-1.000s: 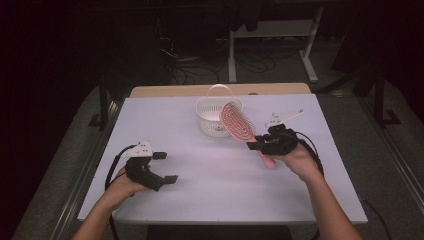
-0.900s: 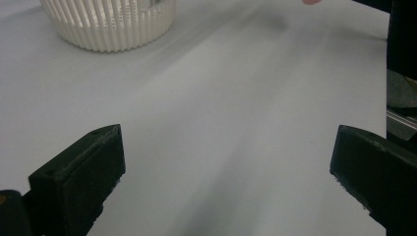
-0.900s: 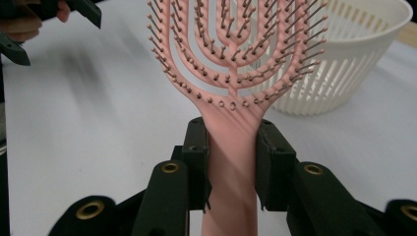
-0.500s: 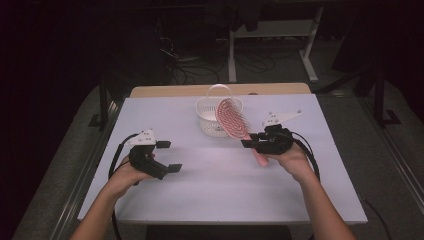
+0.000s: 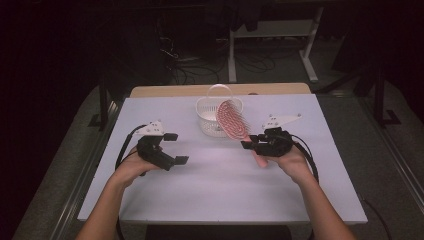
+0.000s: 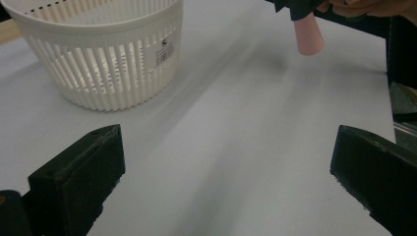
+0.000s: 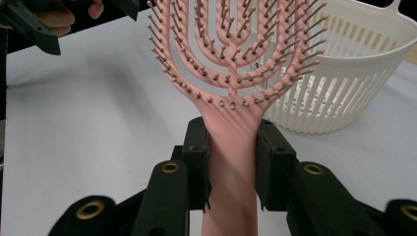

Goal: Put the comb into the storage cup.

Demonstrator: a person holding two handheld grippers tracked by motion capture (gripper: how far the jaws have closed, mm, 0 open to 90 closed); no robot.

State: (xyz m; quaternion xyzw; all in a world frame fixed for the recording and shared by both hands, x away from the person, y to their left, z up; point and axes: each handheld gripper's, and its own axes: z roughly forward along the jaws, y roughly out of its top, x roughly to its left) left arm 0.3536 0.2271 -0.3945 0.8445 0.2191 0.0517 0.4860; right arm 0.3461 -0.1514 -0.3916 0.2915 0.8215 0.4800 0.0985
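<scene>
Hairbrush, pink, clamped by its handle in the right gripper; jaws pinch the neck just below the bristle head, per the right gripper view. Head sticks up and tilts toward the white basket, hanging over the near rim, not inside. Handle end pokes out below the jaws, seen in the left gripper view. Left gripper spread wide, nothing between its jaws, held over the white table, well apart from the brush, pointing roughly at the basket.

Judgement: the job looks like dropping the brush into the basket.

Risks:
- Grip sits on the narrow, tapered neck, so the brush could pivot or slip if swung fast.
- Bristle head is wide against the basket mouth and could catch the rim or the upright handle loop.
- The basket is light, so a nudge could tip or slide it.
- Releasing too early drops the brush on the table.
</scene>
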